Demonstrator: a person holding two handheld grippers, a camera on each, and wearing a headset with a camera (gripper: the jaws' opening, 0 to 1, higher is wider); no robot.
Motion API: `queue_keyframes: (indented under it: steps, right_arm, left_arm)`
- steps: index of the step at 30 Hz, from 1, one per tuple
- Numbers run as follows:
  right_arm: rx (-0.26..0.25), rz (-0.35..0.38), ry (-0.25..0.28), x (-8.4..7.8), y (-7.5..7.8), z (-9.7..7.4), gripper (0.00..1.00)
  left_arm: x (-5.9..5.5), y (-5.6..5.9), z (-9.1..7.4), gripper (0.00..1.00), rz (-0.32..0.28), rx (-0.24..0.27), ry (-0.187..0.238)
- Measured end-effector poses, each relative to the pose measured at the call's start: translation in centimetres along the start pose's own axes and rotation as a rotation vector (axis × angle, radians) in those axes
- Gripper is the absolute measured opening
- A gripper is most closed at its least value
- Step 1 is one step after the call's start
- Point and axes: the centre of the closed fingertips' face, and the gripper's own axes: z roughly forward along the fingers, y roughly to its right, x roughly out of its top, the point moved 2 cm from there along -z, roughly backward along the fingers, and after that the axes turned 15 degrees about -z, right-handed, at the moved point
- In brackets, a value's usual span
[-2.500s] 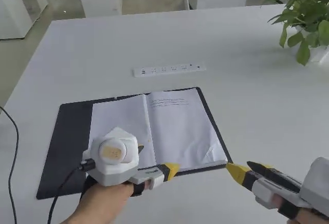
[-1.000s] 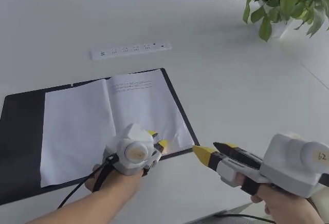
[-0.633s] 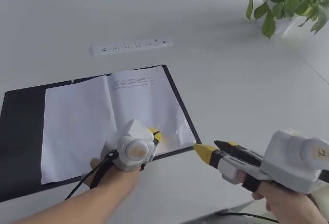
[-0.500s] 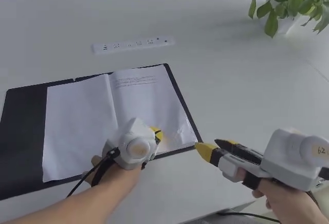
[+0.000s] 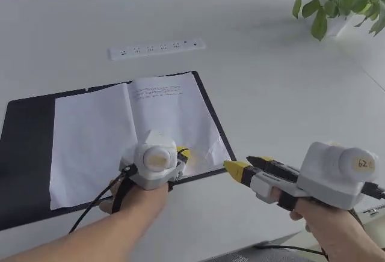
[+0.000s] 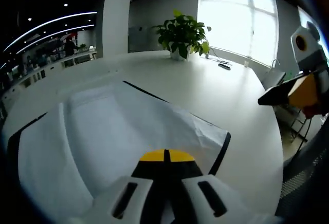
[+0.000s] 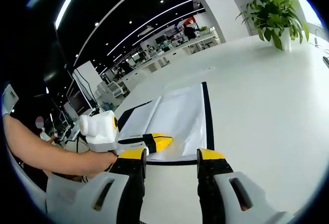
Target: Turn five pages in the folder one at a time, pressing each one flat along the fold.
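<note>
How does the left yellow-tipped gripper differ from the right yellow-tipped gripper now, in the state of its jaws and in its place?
The left yellow-tipped gripper has its jaws shut, tips together; the right yellow-tipped gripper has its jaws open. The left one is over the lower part of the white right-hand page of the black folder; the right one is over the bare white table beside it. Both have white bodies.

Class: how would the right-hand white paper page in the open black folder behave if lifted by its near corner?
The right-hand white paper page is probably floppy: it is creased near that corner. Likely light, being a thin sheet. Bound at the fold, it should swing over.
</note>
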Motion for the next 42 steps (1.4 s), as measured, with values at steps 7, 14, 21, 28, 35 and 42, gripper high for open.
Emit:
queue_keyframes:
  steps: [7, 14, 21, 28, 35, 42]
  right_arm:
    - [0.016, -0.007, -0.007, -0.4, 0.1, 1.1, 0.38]
    - [0.018, -0.017, -0.047, -1.5, 1.1, 3.3, 0.37]
    - [0.021, -0.007, -0.106, -2.8, 1.7, 5.6, 0.37]
    - [0.010, 0.014, -0.030, -1.3, 1.4, 4.8, 0.38]
    - [-0.011, 0.030, 0.026, -0.3, 1.6, 3.2, 0.37]
    - [-0.024, 0.023, 0.052, 0.0, 1.6, 2.0, 0.37]
  left_arm:
    - [0.3, -0.6, -0.2, 0.00, -0.293, -0.008, 0.018]
    - [0.2, -1.0, -0.6, 0.00, -0.291, -0.006, 0.025]
    - [0.2, -0.9, -0.7, 0.00, -0.238, -0.011, 0.015]
    - [-0.2, 0.0, -0.8, 0.00, 0.029, 0.003, 0.023]
    - [-0.6, 3.6, -0.6, 0.40, 0.168, -0.072, 0.035]
    - [0.6, 2.8, 0.1, 0.40, 0.137, -0.003, 0.067]
